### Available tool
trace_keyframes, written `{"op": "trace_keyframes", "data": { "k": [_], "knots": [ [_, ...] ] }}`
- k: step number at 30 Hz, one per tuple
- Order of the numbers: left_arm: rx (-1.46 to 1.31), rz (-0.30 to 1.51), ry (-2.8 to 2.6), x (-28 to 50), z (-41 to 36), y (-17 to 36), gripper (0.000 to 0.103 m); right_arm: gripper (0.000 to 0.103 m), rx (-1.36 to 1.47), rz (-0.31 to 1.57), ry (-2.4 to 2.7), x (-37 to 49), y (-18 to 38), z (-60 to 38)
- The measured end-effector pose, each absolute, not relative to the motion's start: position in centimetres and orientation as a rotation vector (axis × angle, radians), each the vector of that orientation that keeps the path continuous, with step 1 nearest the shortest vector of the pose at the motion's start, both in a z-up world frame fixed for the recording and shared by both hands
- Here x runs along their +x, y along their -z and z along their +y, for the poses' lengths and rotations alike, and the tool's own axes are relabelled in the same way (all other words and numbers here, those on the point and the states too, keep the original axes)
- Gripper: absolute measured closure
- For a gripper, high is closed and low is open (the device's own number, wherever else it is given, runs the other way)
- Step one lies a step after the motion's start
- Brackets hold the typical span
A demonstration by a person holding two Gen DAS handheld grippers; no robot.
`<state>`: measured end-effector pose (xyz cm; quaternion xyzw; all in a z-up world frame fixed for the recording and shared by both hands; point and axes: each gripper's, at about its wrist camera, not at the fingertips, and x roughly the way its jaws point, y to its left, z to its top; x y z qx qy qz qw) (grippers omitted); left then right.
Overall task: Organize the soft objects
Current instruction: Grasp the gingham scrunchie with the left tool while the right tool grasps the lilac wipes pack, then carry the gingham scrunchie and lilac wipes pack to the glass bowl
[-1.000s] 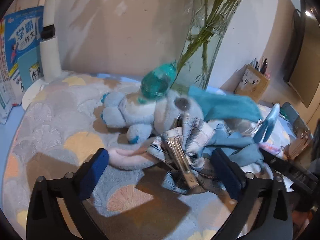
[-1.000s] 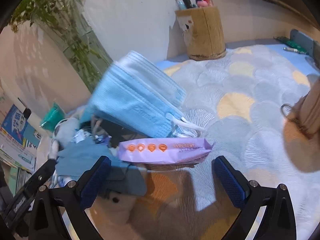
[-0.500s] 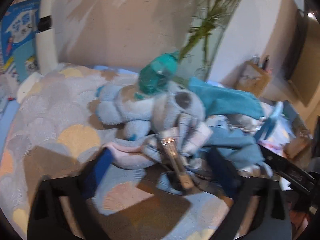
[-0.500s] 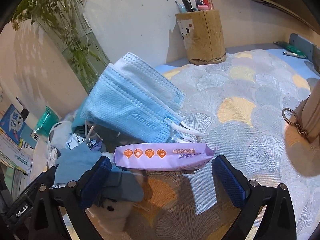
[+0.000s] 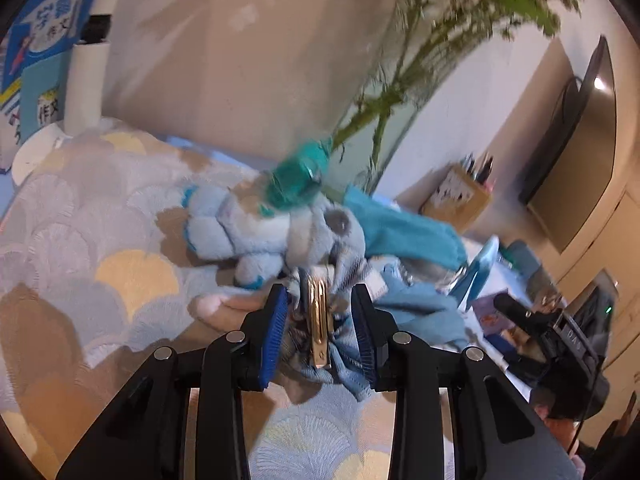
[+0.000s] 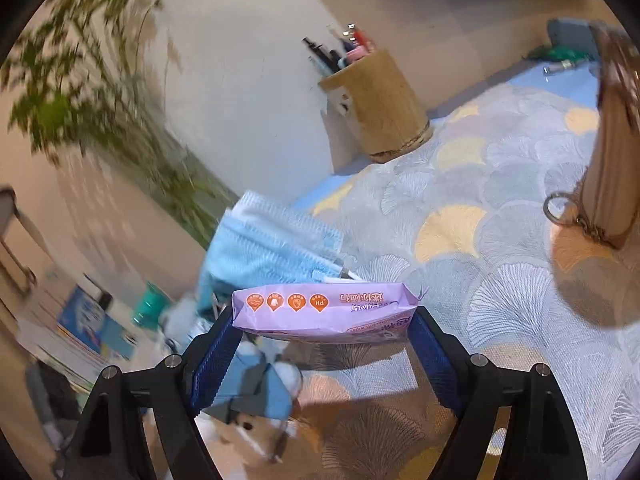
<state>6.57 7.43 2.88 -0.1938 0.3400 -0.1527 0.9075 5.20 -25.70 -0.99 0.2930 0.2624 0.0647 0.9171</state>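
Note:
My left gripper [image 5: 320, 332] is shut on a plaid cloth with a gold clip [image 5: 318, 320] at the front of a pile of soft things. Behind it lie a pale blue plush toy [image 5: 256, 232], a teal cloth [image 5: 404, 232] and a blue cloth [image 5: 420, 308]. My right gripper [image 6: 320, 344] is shut on a purple wipes pack [image 6: 324, 312], held by its two ends above the mat. A light blue face mask [image 6: 272, 248] lies just behind the pack. My right gripper also shows in the left wrist view [image 5: 552, 336].
A glass vase with green stems [image 5: 384, 128] stands behind the pile. A wooden pen holder [image 6: 380, 108] is by the wall. A tan pouch with a key ring [image 6: 608, 184] stands at right. A white lamp base [image 5: 40, 148] and books [image 5: 32, 64] are at left.
My left gripper moved forward and closed on the plaid cloth. My right gripper closed on the purple wipes pack and lifted it.

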Motion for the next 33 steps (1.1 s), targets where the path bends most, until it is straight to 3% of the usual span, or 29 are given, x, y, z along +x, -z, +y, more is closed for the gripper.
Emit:
{"op": "trace_keyframes", "data": {
  "k": [7,8,10,11,14,22,33],
  "knots": [
    [-0.427,0.755,0.372,7.1,7.3,-2.3,0.071,0.019,0.688,0.547,-0.160,4.9,1.3,-26.3],
    [-0.409,0.780,0.377,7.3,6.8,-2.0,0.064,0.019,0.676,0.553,-0.162,5.0,1.3,-26.1],
    [-0.343,0.818,0.358,7.5,5.8,-1.6,0.062,0.019,0.657,0.563,-0.168,5.1,1.2,-25.8],
    [-0.329,0.811,0.357,7.4,5.6,-1.7,0.064,0.019,0.644,0.569,-0.169,5.2,1.1,-25.5],
    [-0.344,0.796,0.386,6.9,5.8,-1.8,0.083,0.019,0.629,0.578,-0.172,5.5,1.2,-25.3],
    [-0.436,0.675,0.328,5.7,8.2,-3.5,0.083,0.019,0.653,0.570,-0.179,5.3,1.3,-25.8],
    [-0.475,0.648,0.205,5.8,10.5,-4.0,0.082,0.019,0.661,0.568,-0.189,5.3,1.4,-25.9]
  ]
}}
